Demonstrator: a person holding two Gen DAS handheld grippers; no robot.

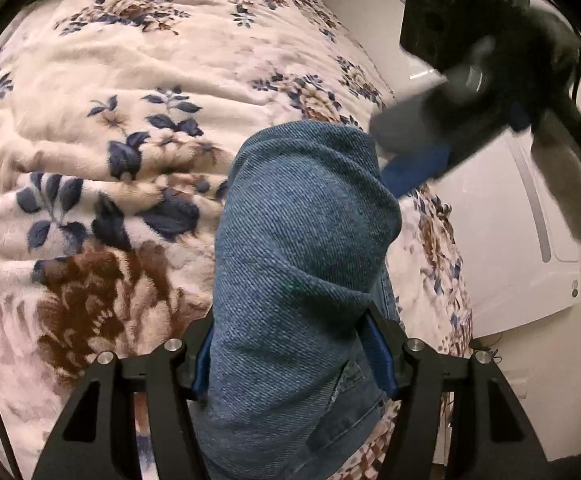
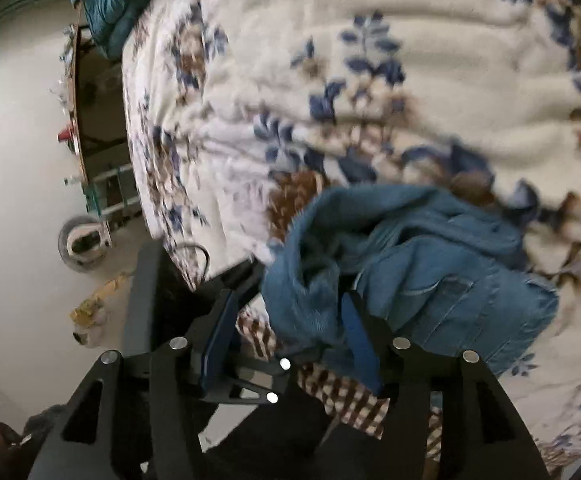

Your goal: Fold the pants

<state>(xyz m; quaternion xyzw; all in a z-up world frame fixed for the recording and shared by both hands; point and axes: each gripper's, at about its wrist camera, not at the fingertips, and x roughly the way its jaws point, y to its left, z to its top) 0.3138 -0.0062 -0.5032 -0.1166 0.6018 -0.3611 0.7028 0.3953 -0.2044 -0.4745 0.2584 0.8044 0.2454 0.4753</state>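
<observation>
Blue denim pants [image 1: 302, 220] rise as a thick bunched roll over a floral blanket [image 1: 110, 100]. My left gripper [image 1: 290, 344] is shut on the roll's lower part, a blue pad pressing each side. At the upper right the blurred right gripper [image 1: 410, 160] sits by the roll's top edge. In the right wrist view the pants [image 2: 430, 260] lie crumpled on the blanket [image 2: 370, 20]. My right gripper [image 2: 286, 332] is open. Denim drapes over its right finger [image 2: 358, 344], while its left finger [image 2: 218, 340] stands free of the cloth.
The bed's edge runs down the left of the right wrist view, with pale floor [image 2: 10, 160] and clutter beyond. A teal cloth [image 2: 106, 0] lies at the bed's far corner. Brown checked fabric [image 2: 330, 392] shows under the fingers. White furniture [image 1: 530, 220] stands beside the bed.
</observation>
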